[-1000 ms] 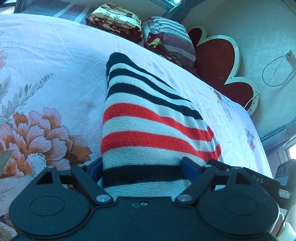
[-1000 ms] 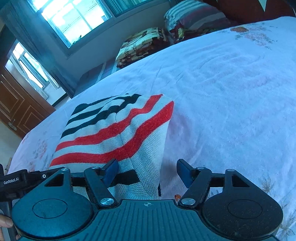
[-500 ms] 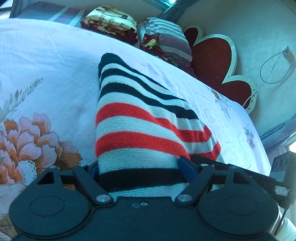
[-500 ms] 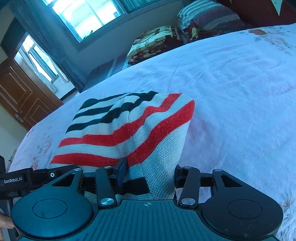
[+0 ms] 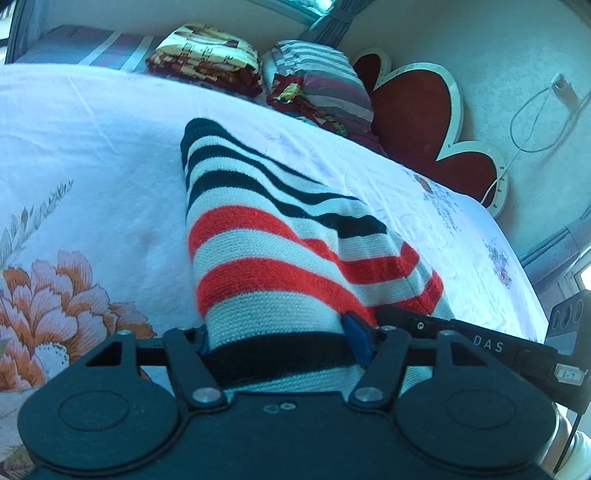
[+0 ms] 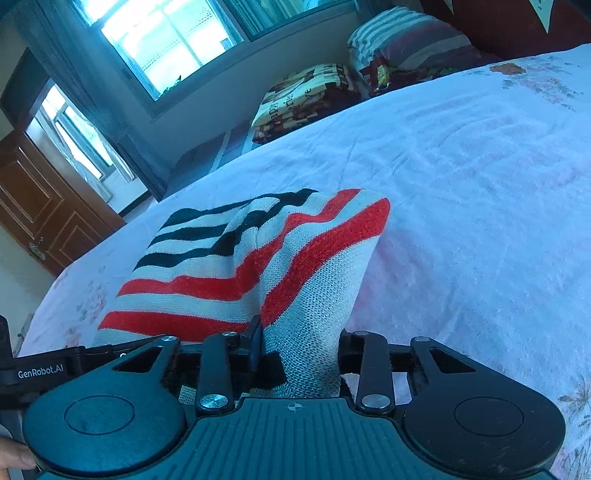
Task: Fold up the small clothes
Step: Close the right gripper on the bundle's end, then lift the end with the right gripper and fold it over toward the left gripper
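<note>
On the left, the left gripper (image 5: 277,343) has its jaws pressed against both sides of the near hem of the striped sweater (image 5: 280,236), pinching a wide bunch of knit; the jaws have just been closing on it. The sweater, banded in black, white and red, lies folded on the white flowered bedsheet (image 5: 92,147) and runs away from the gripper toward the stacked blankets (image 5: 207,55) and the red heart-shaped headboard (image 5: 417,110). To the right, the right gripper (image 6: 299,354) grips the sweater's near right corner (image 6: 310,314), its jaws narrow and just closed onto a gathered fold of cloth. Beyond lie bare bedsheet (image 6: 461,184), a window (image 6: 170,33) and a wooden door (image 6: 40,206).
</note>
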Available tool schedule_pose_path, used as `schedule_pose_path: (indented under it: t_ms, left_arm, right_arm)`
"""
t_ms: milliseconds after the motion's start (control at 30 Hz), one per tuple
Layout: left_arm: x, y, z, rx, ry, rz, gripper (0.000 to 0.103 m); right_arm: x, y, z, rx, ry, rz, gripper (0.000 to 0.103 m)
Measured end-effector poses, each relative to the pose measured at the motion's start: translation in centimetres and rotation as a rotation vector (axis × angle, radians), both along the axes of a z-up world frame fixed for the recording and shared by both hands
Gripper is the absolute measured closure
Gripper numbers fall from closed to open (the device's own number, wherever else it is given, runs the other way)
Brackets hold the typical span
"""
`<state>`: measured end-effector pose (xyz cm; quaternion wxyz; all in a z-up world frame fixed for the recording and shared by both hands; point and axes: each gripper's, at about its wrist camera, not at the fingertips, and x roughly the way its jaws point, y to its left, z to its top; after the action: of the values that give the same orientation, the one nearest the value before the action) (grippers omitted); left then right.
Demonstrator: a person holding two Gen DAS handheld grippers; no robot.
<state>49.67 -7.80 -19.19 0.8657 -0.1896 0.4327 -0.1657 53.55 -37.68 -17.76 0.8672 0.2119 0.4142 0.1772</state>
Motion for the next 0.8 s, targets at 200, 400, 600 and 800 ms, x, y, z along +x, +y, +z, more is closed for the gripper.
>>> schedule_pose_path:
  t_ms: [200, 400, 600, 800]
  left_arm:
    - [-0.6, 0.4, 1.0, -0.017, -0.034, -0.021, 0.053]
    - [-2.0, 1.8, 3.0, -0.028, -0.079, -0.025, 0.055]
    - [-4.5, 7.1, 5.3, -0.032, -0.119, 0.018, 0.055]
    - [-8.1, 15.7, 7.1, -0.013, -0.150, 0.069, 0.055]
  right_arm:
    - [-0.9, 0.6, 1.5, 0.033, -0.039, -0.008, 0.070]
    - [-1.9, 3.0, 3.4, 0.059, -0.067, 0.013, 0.071]
    - [-3.3, 9.0, 6.0, 0.077, -0.109, 0.073, 0.071]
    - [-5.9, 18.4, 7.1, 0.105, -0.127, 0.120, 0.071]
